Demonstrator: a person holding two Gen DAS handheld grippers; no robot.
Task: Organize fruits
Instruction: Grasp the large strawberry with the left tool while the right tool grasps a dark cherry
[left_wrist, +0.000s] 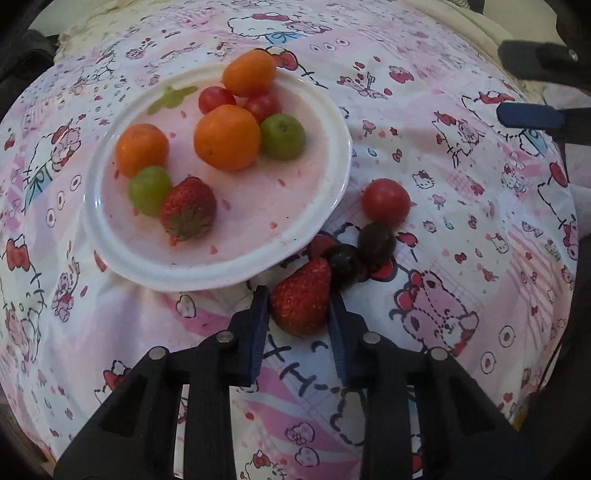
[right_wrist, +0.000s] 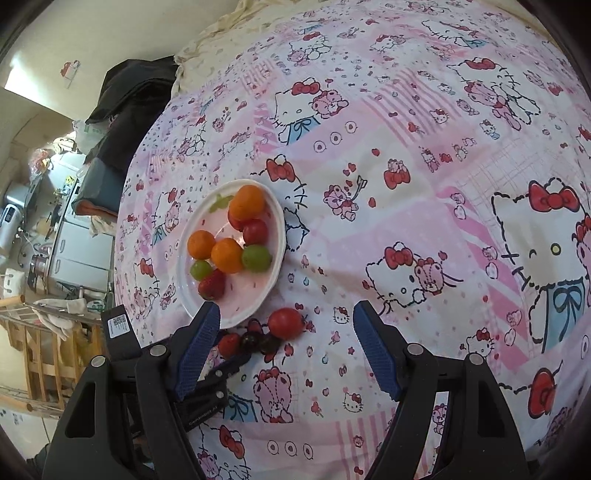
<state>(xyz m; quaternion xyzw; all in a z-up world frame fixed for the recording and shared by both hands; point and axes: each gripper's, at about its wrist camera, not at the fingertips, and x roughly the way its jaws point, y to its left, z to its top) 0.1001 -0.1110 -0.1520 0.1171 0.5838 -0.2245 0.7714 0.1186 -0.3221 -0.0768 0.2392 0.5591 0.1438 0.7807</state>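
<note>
Left wrist view: the left gripper (left_wrist: 300, 295) has its two blue ribbed fingers narrowed around a strawberry (left_wrist: 302, 295), one finger at each flank; contact looks made on both sides, and whether the berry is off the cloth I cannot tell.
Strawberry: conical, glossy red, pitted with seeds, soft-fleshed by the look of it; it sits just off the near rim of the plate (left_wrist: 110, 236).
Beside the berry: two dark grapes (left_wrist: 360, 254), smooth and nearly black, touch it on the far side; a round cherry tomato (left_wrist: 385, 201) lies just beyond them, near the plate's right rim.
Plate: white, round, shallow, with a raised lip and a pinkish printed centre.
On the plate: three matte oranges (left_wrist: 227, 137), two green grapes, two small tomatoes and a second strawberry (left_wrist: 189, 213) with its leafy cap facing the camera.
Cloth: a pink and white cartoon-print sheet (left_wrist: 461, 184), soft and rumpled, over a cushioned surface.
Right gripper (right_wrist: 286, 314): spread wide and holding nothing, hovering above the loose tomato and the plate's near rim.
Step in hand: as I judge it, picking up the loose strawberry to join the fruit on the plate.
Next move: a light squeeze so the flesh is not bruised, a lift clear of the raised lip, then a release onto the bare near part of the plate, without nudging the grapes away.
</note>
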